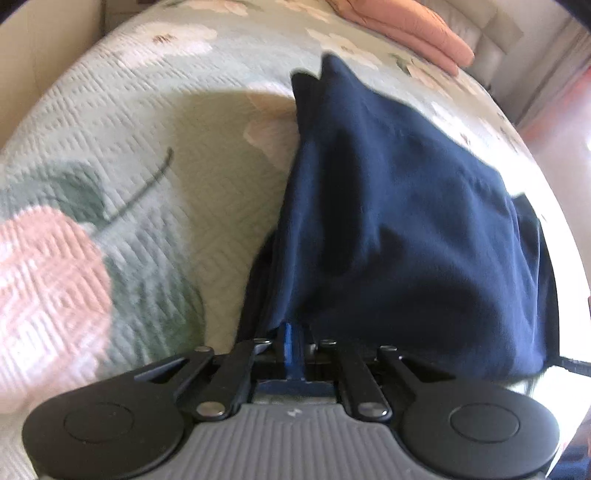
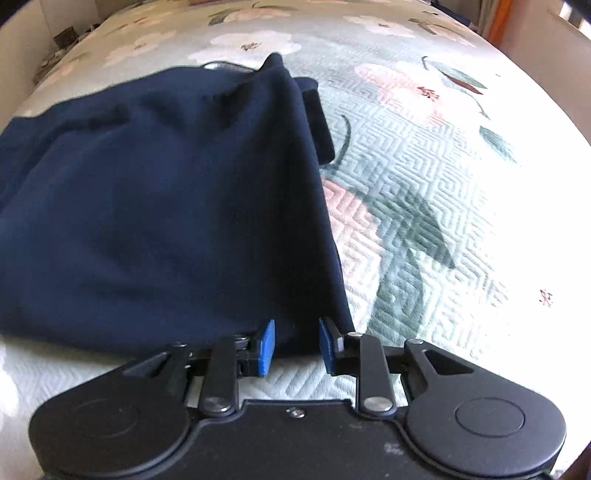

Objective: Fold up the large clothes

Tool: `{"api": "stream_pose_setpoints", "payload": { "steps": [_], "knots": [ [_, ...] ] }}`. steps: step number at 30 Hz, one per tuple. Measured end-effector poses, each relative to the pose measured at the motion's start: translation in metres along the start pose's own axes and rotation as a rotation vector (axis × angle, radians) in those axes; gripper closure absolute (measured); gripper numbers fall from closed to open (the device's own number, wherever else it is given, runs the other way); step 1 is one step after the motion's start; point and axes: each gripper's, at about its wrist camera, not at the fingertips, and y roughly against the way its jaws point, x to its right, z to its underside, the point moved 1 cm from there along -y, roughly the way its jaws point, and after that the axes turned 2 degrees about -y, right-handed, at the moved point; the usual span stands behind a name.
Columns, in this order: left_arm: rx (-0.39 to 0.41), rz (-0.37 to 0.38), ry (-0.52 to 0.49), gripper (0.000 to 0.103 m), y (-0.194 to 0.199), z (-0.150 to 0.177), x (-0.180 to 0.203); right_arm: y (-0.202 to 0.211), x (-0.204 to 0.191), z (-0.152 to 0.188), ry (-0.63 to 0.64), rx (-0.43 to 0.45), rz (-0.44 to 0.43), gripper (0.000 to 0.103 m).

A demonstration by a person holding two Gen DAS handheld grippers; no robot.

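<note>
- Closest to me in the left wrist view, my left gripper has its blue pads pressed together on a bunched edge of the navy garment; it is clenched on the cloth.
- From that pinch the navy garment rises and spreads away over the bed, with a pointed corner at its far end.
- On the right wrist view, my right gripper stands partly parted, its two blue pads either side of the near hem of the navy garment.
- Whether those pads actually press the cloth I cannot tell; a gap shows between them.
- That garment lies in a broad folded mass on the bed, its right edge running away from the right gripper.
- Covering the bed is a pale green quilt with pink flowers and green leaves.
- At the far edge in the left wrist view sits a folded pink cloth.
</note>
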Motion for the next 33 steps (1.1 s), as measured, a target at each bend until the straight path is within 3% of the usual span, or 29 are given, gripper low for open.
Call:
{"api": "stream_pose_setpoints", "payload": {
  "steps": [2, 3, 4, 5, 6, 7, 9, 11, 14, 18, 20, 22, 25, 28, 33],
  "knots": [
    [0.049, 0.007, 0.049, 0.082, 0.011, -0.013, -0.006, 0.003, -0.002, 0.001, -0.01, 0.007, -0.011, 0.071],
    [0.066, 0.001, 0.077, 0.067, 0.014, -0.017, -0.011, 0.004, -0.006, 0.001, -0.019, 0.008, -0.011, 0.071],
    [0.076, -0.026, 0.107, 0.04, 0.016, -0.02, -0.015, 0.007, -0.011, -0.001, -0.032, 0.017, -0.019, 0.068],
    [0.076, -0.064, 0.132, 0.029, 0.015, -0.023, -0.021, 0.014, -0.018, -0.004, -0.041, 0.044, -0.048, 0.068],
    [0.072, -0.079, 0.15, 0.026, 0.014, -0.025, -0.027, 0.023, -0.022, -0.006, -0.038, 0.071, -0.08, 0.067],
    [0.057, -0.048, 0.162, 0.036, 0.01, -0.026, -0.032, 0.032, -0.033, -0.011, -0.019, 0.102, -0.117, 0.067],
    [-0.005, 0.074, 0.183, 0.041, -0.003, -0.028, -0.04, 0.046, -0.067, -0.024, 0.036, 0.176, -0.188, 0.067],
    [-0.066, 0.17, 0.196, 0.04, -0.021, -0.028, -0.042, 0.046, -0.099, -0.034, 0.057, 0.189, -0.254, 0.067],
    [-0.051, 0.225, 0.193, 0.032, -0.029, -0.031, -0.046, 0.031, -0.146, -0.035, 0.089, 0.167, -0.346, 0.075],
    [-0.047, 0.326, 0.195, 0.031, -0.046, -0.039, -0.042, 0.013, -0.187, -0.023, 0.143, 0.181, -0.325, 0.077],
    [-0.031, 0.376, 0.21, 0.037, -0.056, -0.04, -0.042, 0.011, -0.19, -0.006, 0.16, 0.186, -0.286, 0.077],
    [-0.019, 0.392, 0.235, 0.066, -0.069, -0.039, -0.042, 0.006, -0.187, 0.0, 0.153, 0.186, -0.274, 0.077],
    [-0.013, 0.425, 0.3, 0.078, -0.074, -0.033, -0.05, 0.003, -0.186, 0.003, 0.177, 0.182, -0.261, 0.077],
    [-0.023, 0.423, 0.316, 0.078, -0.06, -0.024, -0.053, 0.014, -0.185, 0.01, 0.214, 0.177, -0.257, 0.077],
    [-0.02, 0.441, 0.315, 0.078, -0.073, -0.026, -0.046, -0.006, -0.186, 0.02, 0.245, 0.119, -0.235, 0.077]
  ]
}}
